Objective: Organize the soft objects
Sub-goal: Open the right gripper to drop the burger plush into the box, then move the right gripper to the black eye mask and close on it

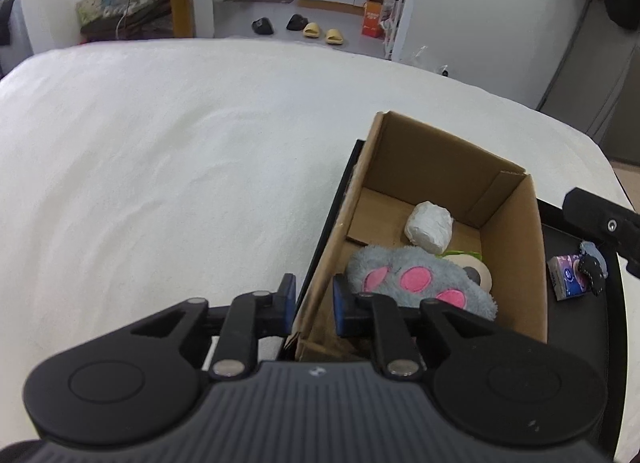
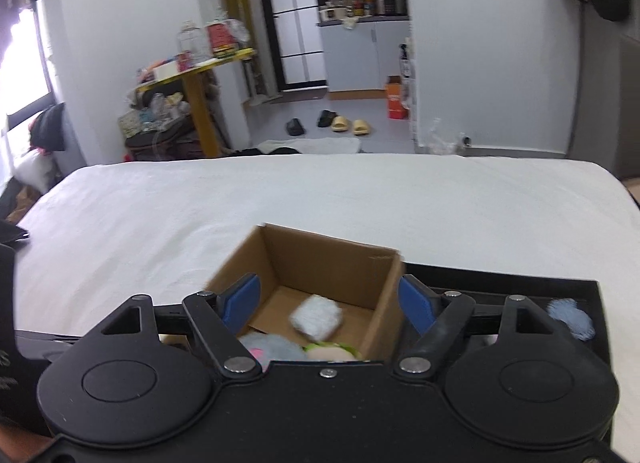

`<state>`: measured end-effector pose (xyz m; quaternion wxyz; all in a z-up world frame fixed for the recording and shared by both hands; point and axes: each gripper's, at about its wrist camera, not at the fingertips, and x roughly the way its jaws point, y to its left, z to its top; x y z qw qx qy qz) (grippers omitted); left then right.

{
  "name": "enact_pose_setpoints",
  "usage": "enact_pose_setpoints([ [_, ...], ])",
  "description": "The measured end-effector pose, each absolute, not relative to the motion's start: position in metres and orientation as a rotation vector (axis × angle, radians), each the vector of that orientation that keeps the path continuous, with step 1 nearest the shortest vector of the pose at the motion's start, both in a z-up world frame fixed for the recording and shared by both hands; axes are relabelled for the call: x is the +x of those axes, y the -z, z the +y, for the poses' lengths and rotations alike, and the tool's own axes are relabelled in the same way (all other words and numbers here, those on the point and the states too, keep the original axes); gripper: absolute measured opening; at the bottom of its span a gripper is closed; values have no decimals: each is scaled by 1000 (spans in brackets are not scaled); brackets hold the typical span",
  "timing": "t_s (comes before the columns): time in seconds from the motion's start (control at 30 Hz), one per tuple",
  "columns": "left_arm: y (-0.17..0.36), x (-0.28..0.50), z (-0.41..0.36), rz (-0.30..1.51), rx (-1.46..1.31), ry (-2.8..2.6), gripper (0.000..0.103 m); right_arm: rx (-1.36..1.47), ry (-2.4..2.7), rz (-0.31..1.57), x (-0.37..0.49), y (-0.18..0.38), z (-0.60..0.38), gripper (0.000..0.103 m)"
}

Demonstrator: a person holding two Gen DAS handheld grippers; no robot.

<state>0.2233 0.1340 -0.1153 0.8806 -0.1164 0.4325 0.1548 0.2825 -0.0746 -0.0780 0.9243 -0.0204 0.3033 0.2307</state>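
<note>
Three soft things lie in the cardboard box [image 1: 516,263] | left gripper [image 1: 314,305] straddles its near-left wall, fingers apart, I judge to steady it | right gripper [image 2: 330,303] hovers spread over it, empty | tissue pack [image 1: 568,277] waits right of box on black tray [image 1: 576,327].

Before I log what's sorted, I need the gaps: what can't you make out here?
- Left wrist: the beige item is mostly hidden behind the grey plush.
- Left wrist: print on the small packet is too small.
- Right wrist: the cardboard box contents are blurred and cut by the right gripper body.
</note>
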Motion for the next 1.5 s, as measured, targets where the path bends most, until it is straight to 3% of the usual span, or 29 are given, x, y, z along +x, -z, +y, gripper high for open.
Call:
enact_pose_setpoints([
  [0.13, 108, 227, 126, 888, -203, -325, 42, -46, -415, 617, 286, 82, -89, 79],
  [0.27, 104, 232, 120, 878, -178, -345, 50, -49, -380, 606, 290, 82, -102, 79],
  [0.8, 106, 248, 107, 886, -105, -412, 63, -18, -264, 599, 304, 118, -159, 82],
  [0.93, 108, 252, 101, 877, -76, -432, 71, 2, -234, 618, 306, 137, -171, 82],
  [1.5, 121, 263, 100, 924, -7, -505, 73, 45, -126, 658, 352, 183, -203, 82],
])
